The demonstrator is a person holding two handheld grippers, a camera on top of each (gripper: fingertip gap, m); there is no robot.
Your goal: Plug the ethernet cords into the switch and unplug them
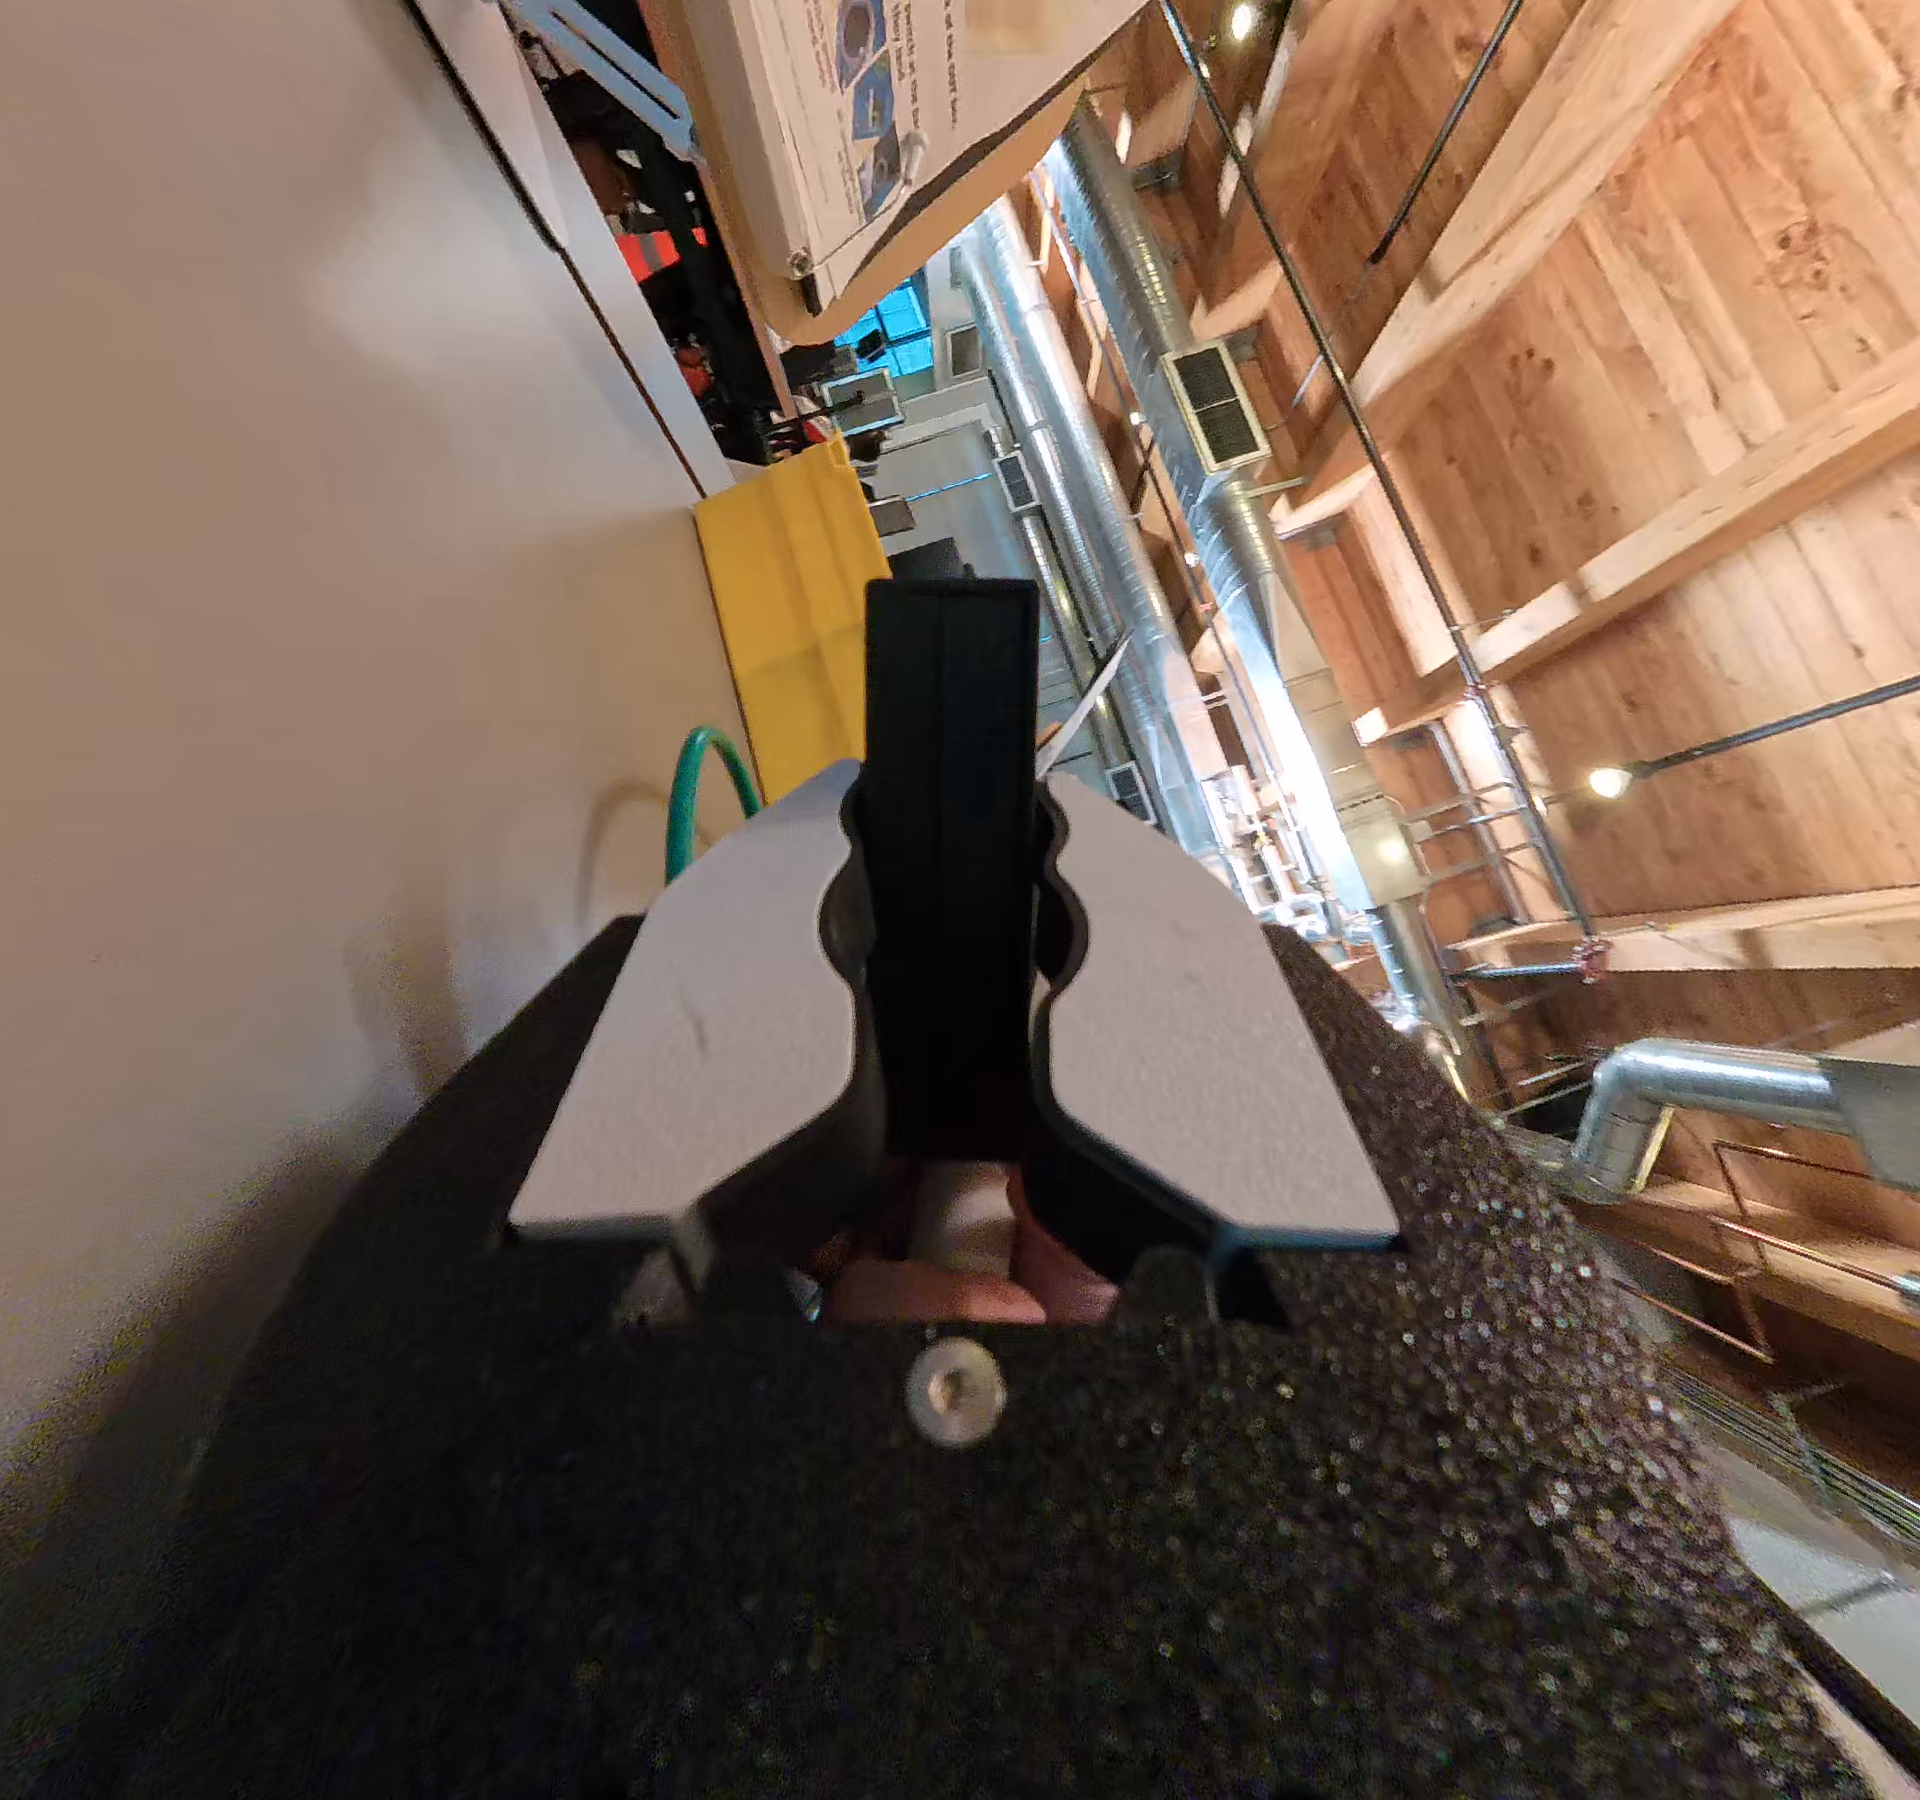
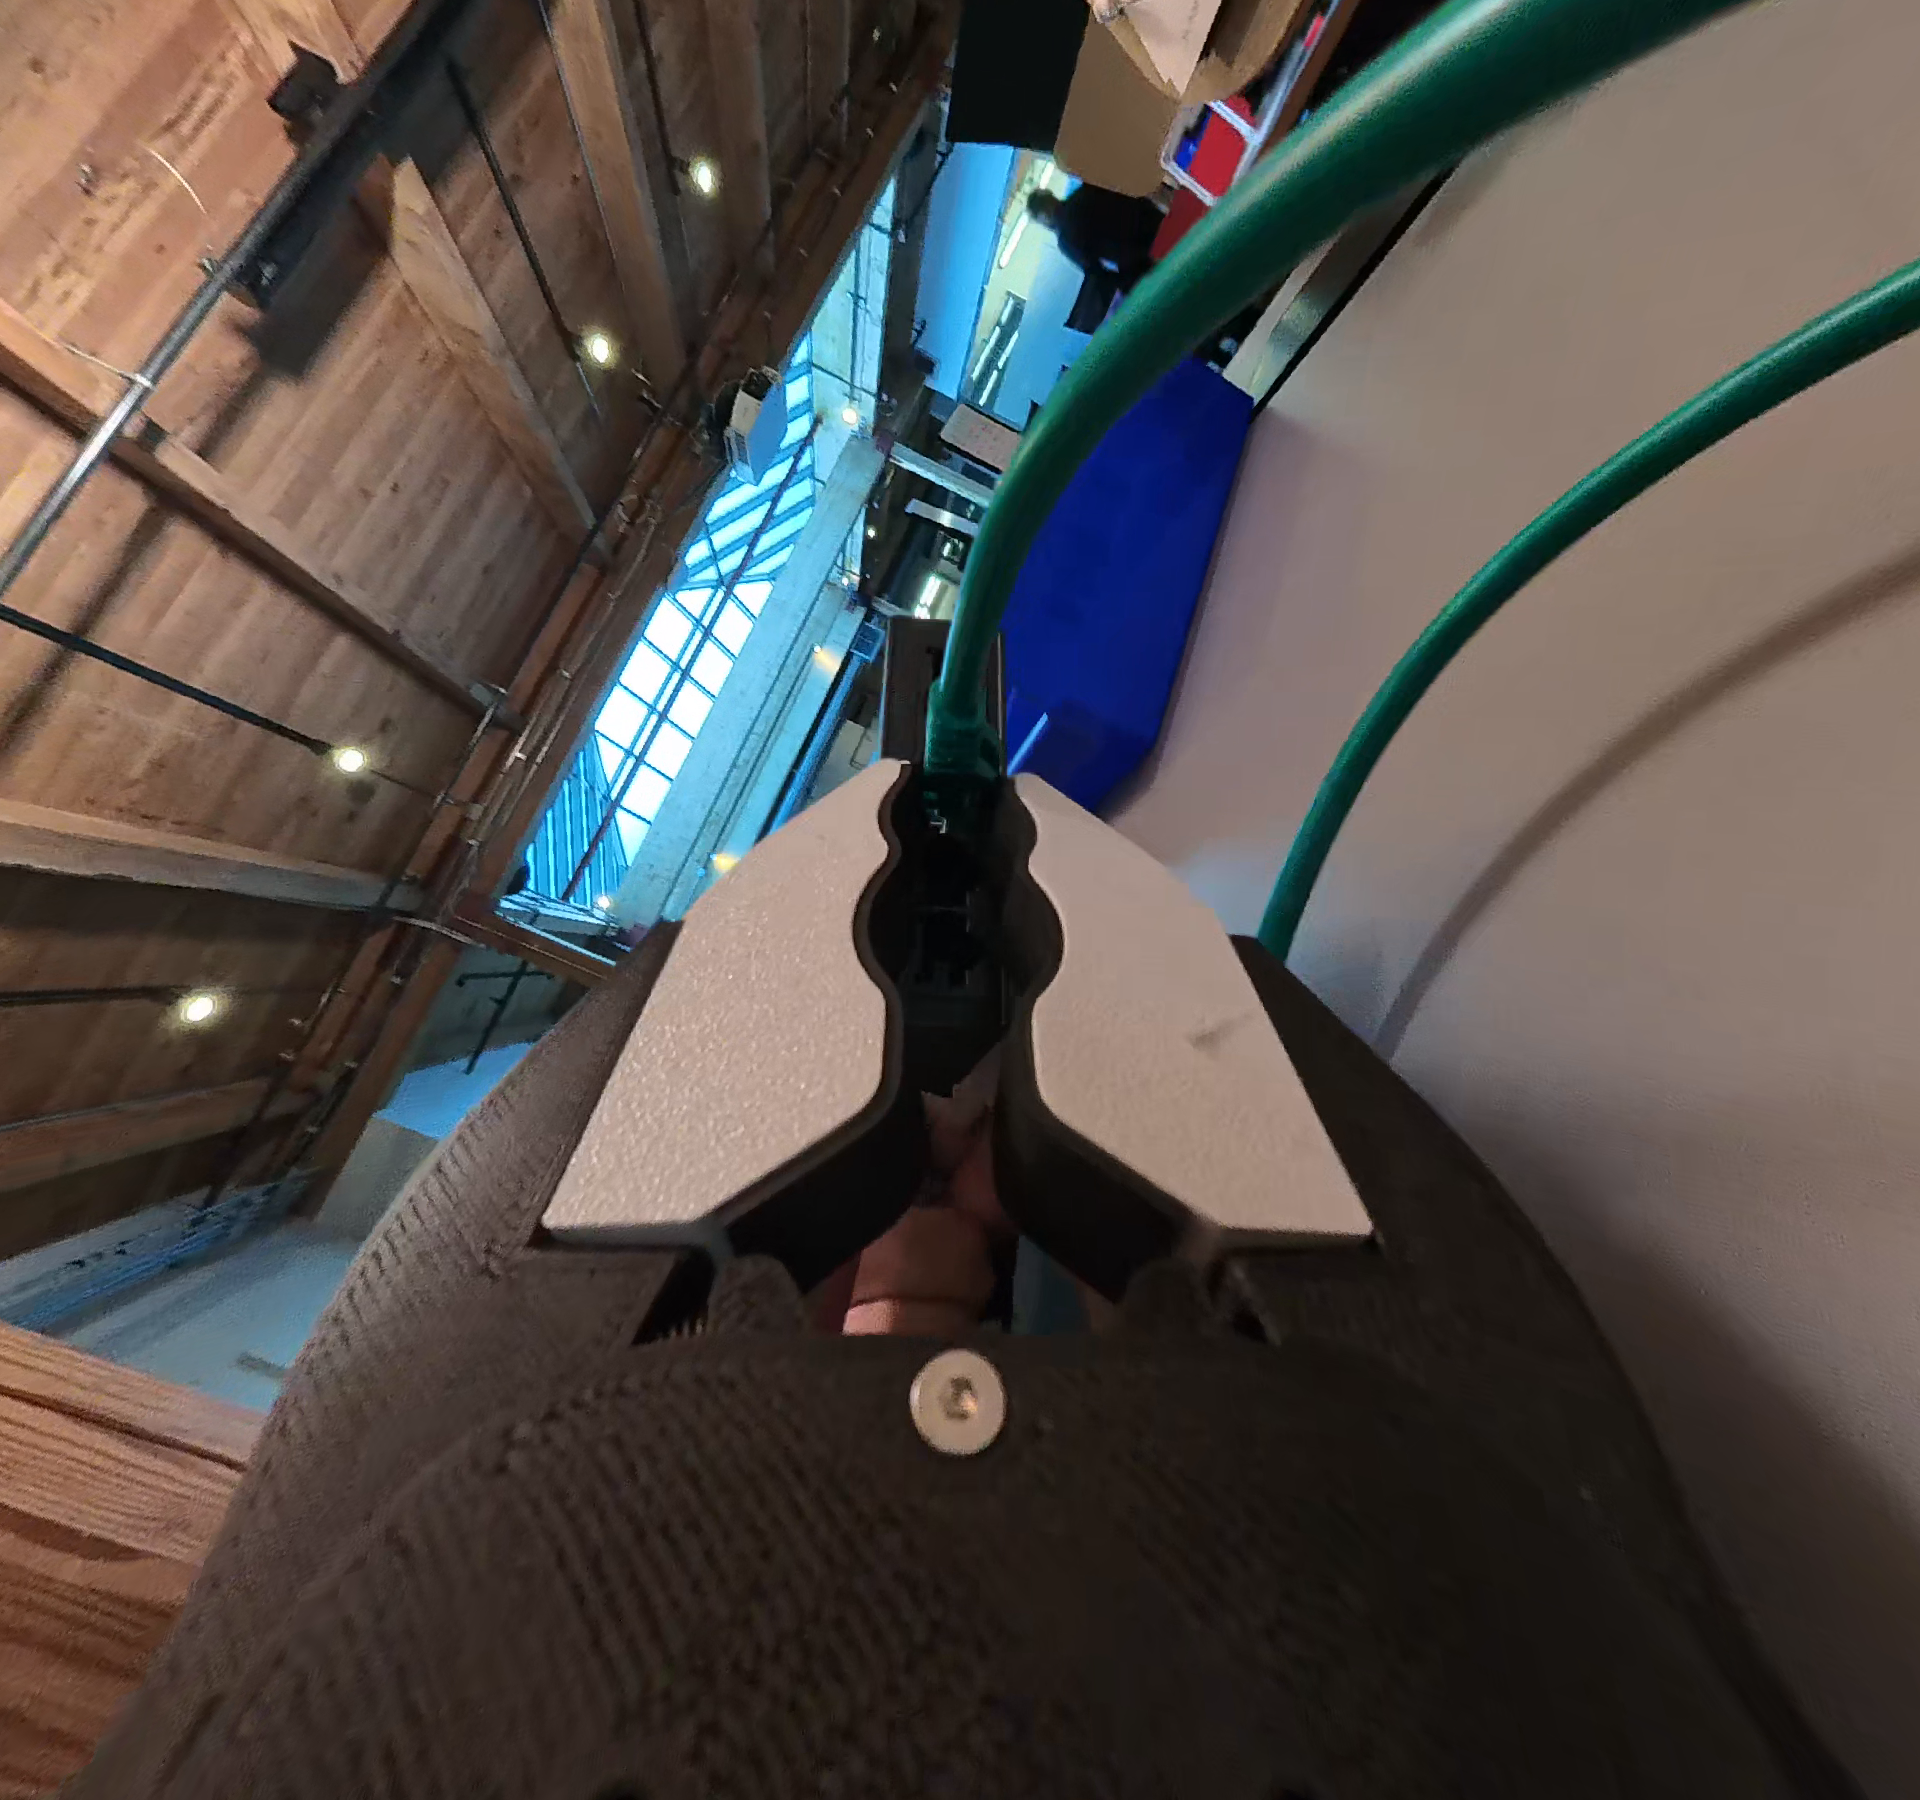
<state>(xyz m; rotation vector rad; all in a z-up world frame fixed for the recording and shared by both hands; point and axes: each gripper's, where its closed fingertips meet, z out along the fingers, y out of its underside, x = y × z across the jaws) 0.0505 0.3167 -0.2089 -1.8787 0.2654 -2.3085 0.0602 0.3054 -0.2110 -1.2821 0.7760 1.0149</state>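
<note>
In the left wrist view, the switch is a slim black box seen edge-on, smooth, with a seam down its face, sticking out past the fingertips. The left gripper clamps it between both grey fingers. Camera rolled hard: white table fills the left, wooden ceiling the right. A loop of green ethernet cord and a yellow bin sit just beyond the fingers on the table.

In the right wrist view, the same black switch shows its port side, open sockets visible between the fingers. One green ethernet cord is plugged into it, its green boot at the fingertips, arcing up and right. A second green loop runs over the white table. The right gripper is closed on the switch body, also rolled sideways. A blue bin stands behind.
</note>
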